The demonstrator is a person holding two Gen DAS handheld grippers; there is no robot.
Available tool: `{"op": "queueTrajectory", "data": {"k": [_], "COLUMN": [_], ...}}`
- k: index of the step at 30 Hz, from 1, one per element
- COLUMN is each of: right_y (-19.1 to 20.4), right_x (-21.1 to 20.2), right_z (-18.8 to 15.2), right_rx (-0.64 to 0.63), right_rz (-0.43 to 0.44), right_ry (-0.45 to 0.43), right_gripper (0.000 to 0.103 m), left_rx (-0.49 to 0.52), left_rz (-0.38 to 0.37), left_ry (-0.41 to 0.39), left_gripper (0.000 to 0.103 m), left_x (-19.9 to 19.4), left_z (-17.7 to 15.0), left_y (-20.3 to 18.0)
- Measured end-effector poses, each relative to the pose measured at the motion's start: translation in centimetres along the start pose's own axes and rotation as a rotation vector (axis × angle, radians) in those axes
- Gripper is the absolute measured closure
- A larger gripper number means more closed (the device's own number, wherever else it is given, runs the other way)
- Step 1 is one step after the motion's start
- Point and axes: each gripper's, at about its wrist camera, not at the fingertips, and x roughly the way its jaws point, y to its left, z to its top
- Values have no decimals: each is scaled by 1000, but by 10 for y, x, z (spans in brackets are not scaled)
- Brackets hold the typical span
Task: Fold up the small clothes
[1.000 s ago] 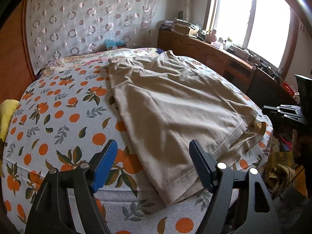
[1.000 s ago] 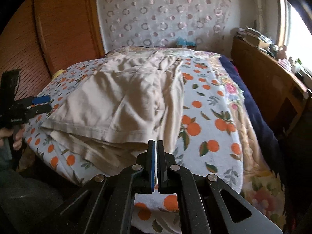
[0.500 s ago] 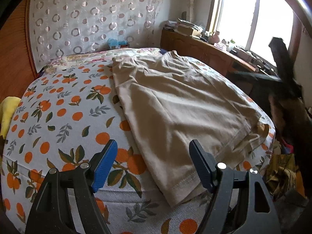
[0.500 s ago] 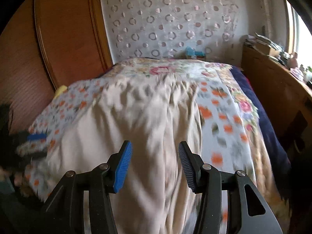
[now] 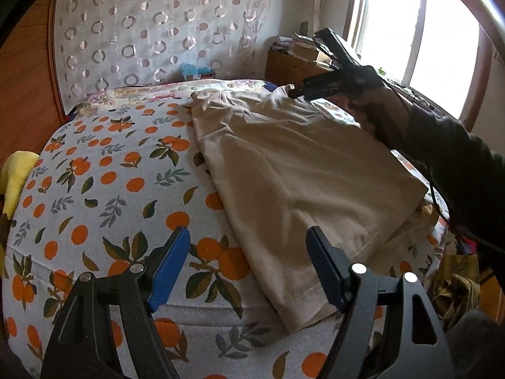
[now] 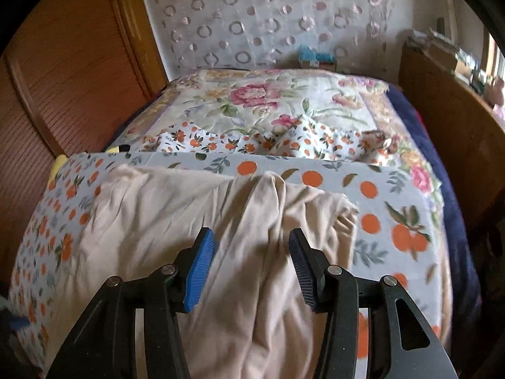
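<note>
A beige garment (image 5: 296,170) lies folded lengthwise on the orange-print bedspread (image 5: 104,170). Its hem corner is near the bed's front edge. My left gripper (image 5: 247,249) is open and empty, held above the bed just left of the hem. My right gripper (image 6: 251,246) is open and empty, low over the garment's far, wrinkled end (image 6: 262,208). In the left wrist view the right gripper (image 5: 318,87) shows at the garment's far end, with the person's dark-sleeved arm (image 5: 448,154) over the cloth.
A floral quilt (image 6: 268,107) covers the head of the bed. A wooden wardrobe (image 6: 63,72) stands on the left. A wooden cabinet (image 6: 451,120) and the window (image 5: 419,34) are on the right. A yellow cloth (image 5: 15,177) lies at the bed's left edge.
My right gripper opened and moved from the bed's front to the garment's far end. The left gripper stayed open and shifted slightly.
</note>
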Motion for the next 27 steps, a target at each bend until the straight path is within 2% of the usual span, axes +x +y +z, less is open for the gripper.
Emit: {"op": "queueTrajectory", "data": {"k": [3,4,6,9,13,16,19,22,23,24,27], "right_y": [1,3,5,10,-2,-11,-14,-4,0,4,18], "right_x": [11,14,12,-16,-56,-64,-56,-52,-56,-63,-95], "right_z": [7,10,13,12,11,10,6,-1,-5,-9,-41], "right_rx": [-3,-9,-28,-66,-31,-17,4,-32,-54,-69,-94], "right_rz": [-10,-24,-40,-51,-111,-196,-233,-246,-258,-257,-215], "right_ry": [27,41,32,-55,-132,-124,-80,-31,-37,-48,-64], "right_gripper": [54,59,95,99,99,99,99,81,69,62,61], "left_rx": [-5,-7,-9,-9,-11,-8,4,11,11,10,6], "left_rz": [-2,-4,-5,-9,-18,-22,-27,-28,-28,-29,-33], "left_ry": [0,-1,1,6,5,6,10,11,10,8,2], "left_gripper": [26,26,26,26,26,26,26,26,26,26,26], "left_x": [-1,-1,-1,-1,-1,0,1,1,1,0,-3], "left_z": [-2,-2,-3,-4,-5,-4,-4,-2,-2,-2,-2], "left_y": [2,2,3,3,4,1,-3,-4,-4,-4,-5]}}
